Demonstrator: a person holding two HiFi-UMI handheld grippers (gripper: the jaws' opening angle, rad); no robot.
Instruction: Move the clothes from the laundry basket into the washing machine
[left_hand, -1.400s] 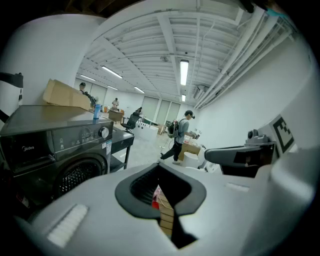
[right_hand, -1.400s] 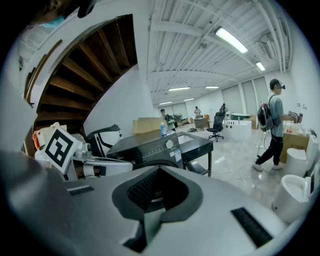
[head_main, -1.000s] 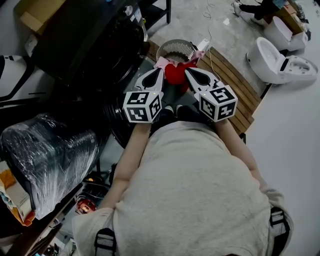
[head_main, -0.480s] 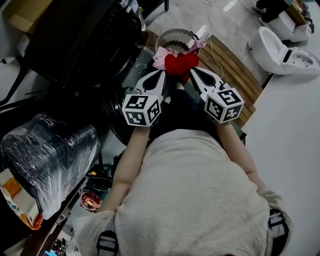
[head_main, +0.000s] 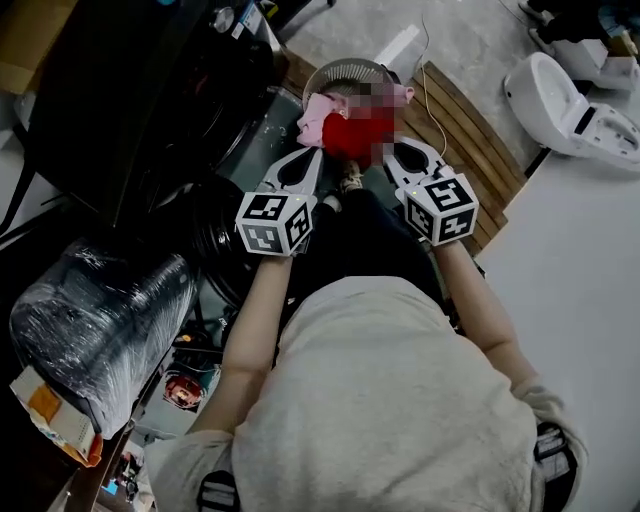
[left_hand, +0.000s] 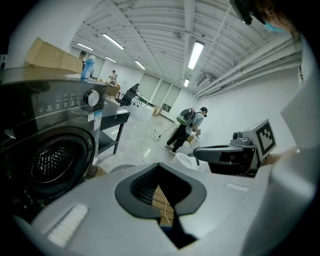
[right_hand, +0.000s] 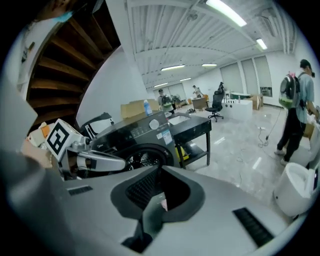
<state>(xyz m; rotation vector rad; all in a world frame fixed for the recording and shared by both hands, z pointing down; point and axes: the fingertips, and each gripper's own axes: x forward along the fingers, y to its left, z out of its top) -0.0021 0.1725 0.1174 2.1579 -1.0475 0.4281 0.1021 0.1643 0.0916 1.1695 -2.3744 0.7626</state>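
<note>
Both the left gripper and the right gripper have their jaws together, holding nothing. Red and pink clothes sit just ahead between their tips, on the basket. The washer stands left of the left gripper.

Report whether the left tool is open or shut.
Shut. In the left gripper view the left tool's jaws meet at their tips, and nothing is clamped between them.
</note>
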